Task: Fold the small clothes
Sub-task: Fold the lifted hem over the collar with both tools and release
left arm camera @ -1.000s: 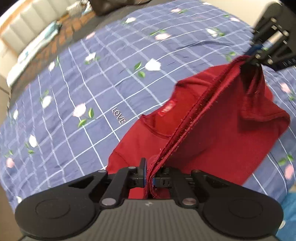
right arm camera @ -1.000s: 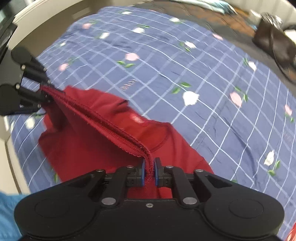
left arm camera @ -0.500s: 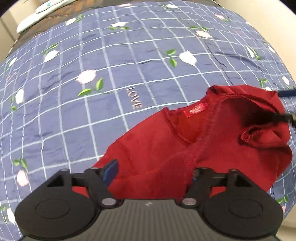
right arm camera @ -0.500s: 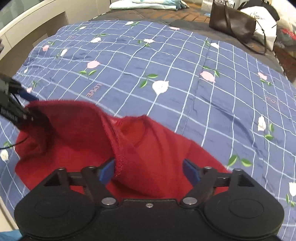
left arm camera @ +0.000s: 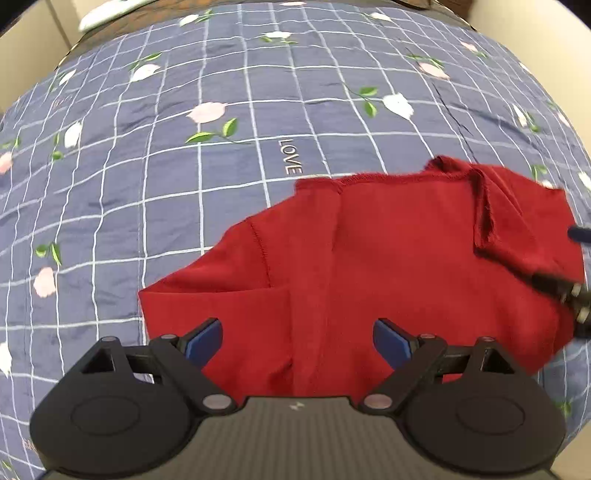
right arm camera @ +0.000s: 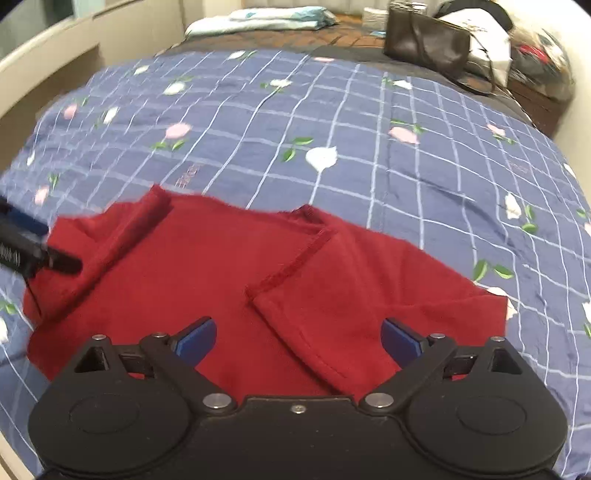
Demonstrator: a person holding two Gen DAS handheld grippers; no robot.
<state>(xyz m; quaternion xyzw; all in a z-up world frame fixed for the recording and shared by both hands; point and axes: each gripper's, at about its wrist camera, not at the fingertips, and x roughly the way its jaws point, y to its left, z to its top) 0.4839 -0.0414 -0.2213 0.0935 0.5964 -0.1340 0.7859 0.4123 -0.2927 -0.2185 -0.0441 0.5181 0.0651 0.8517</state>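
A dark red knit garment (left arm camera: 388,258), folded over on itself, lies on a blue bedspread with a white grid and printed flowers (left arm camera: 184,166). In the left wrist view the garment sits just below the stitched word "LOVE" (left arm camera: 290,161) on the spread, its raw-edged hem running along the far side and a seam slanting down its left part.

The left gripper (left arm camera: 297,338) hangs over the near edge of the garment with its blue-padded fingers (left arm camera: 205,338) spread wide apart, nothing between them. The right gripper (right arm camera: 297,338) is likewise released, its blue pads (right arm camera: 195,339) wide and empty above the red cloth.

The right wrist view shows what the left cannot: a triangular flap with a stitched edge (right arm camera: 295,266) laid across the middle of the garment, and at the far end of the bed a dark brown handbag (right arm camera: 424,44) beside a white bag (right arm camera: 491,48), with folded pale bedding (right arm camera: 266,18) further left (all well beyond the "LOVE" lettering, which here reads only as a faint smear).

Each view catches the other tool at its margin: the left wrist view has a black blurred part of the right gripper (left arm camera: 565,288) at the garment's right edge, where a fold of cloth stands up; the right wrist view has the left gripper's black tip (right arm camera: 40,251) at the garment's left edge, over a rolled ridge of fabric. Motion blur there makes it unclear whether either tip touches the cloth.
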